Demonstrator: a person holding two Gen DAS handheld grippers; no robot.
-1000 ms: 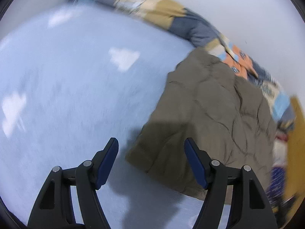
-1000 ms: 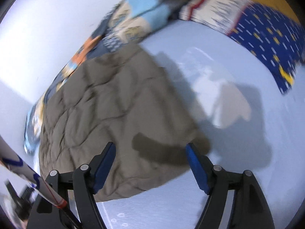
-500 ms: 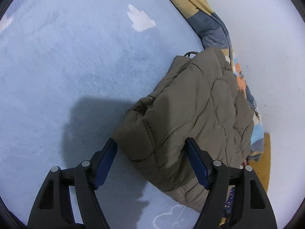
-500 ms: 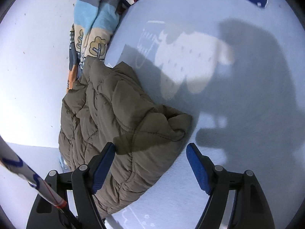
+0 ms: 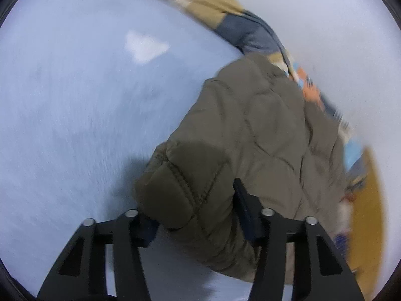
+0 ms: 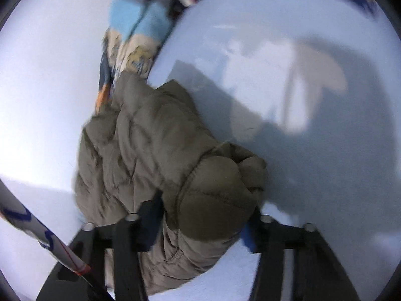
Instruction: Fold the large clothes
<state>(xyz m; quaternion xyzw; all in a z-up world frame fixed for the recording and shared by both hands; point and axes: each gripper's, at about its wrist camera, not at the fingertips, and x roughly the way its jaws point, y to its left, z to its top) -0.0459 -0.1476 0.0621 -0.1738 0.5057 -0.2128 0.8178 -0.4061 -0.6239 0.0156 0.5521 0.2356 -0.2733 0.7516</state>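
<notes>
**Spotter:** Since that olive quilted jacket [image 5: 253, 135] is puffy and soft, expect it to squash under the pads and spring back; to me it looks light but bulky, with a smooth shell that could slide. It lies on the pale blue bed sheet [image 5: 75, 125], its far edge against the patchwork blanket [image 5: 240, 25] by the wall.

**Operator:** Where have I got it?

**Spotter:** Your left gripper [image 5: 193, 215] has just been closing, and a padded corner bulges between its jaws, the stitched seam running across the bulge. Your right gripper [image 6: 205, 215] has just been closing too, with the other corner bunched between its jaws. Both look pressed into the filling, roughly half closed because the padding is thick.

**Operator:** Good spots?

**Spotter:** I'd say so. Corners along a stitched hem give the pads something firmer than loose filling. Bite deep, or the fabric may creep out.

**Operator:** And my hands?

**Spotter:** Both grippers point steeply down at the sheet, low over it, each on its own near corner. A striped rod [image 6: 37, 235] crosses the lower left of the right wrist view; I can't tell what it is.
</notes>
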